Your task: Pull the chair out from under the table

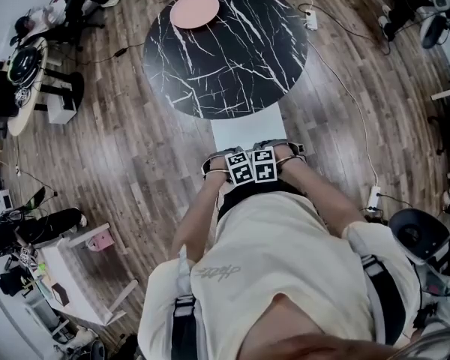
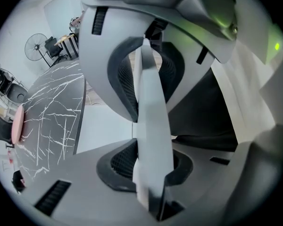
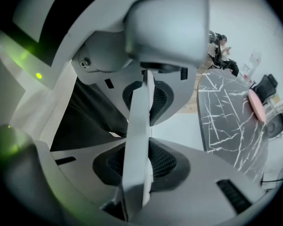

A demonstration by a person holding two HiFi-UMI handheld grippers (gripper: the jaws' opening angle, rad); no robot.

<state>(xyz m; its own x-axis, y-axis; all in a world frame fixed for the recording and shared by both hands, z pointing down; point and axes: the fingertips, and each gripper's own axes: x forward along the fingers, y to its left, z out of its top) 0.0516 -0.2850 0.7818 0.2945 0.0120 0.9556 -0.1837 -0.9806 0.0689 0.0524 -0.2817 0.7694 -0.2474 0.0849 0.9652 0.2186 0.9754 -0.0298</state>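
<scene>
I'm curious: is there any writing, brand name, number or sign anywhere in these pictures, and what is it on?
No text can be quoted; nothing here is legible.
Shirt: a faint print on the pale fabric, too blurred to read.
Marker cubes: black-and-white square patterns only, no letters or numbers.
Both gripper views: no writing shows.
</scene>
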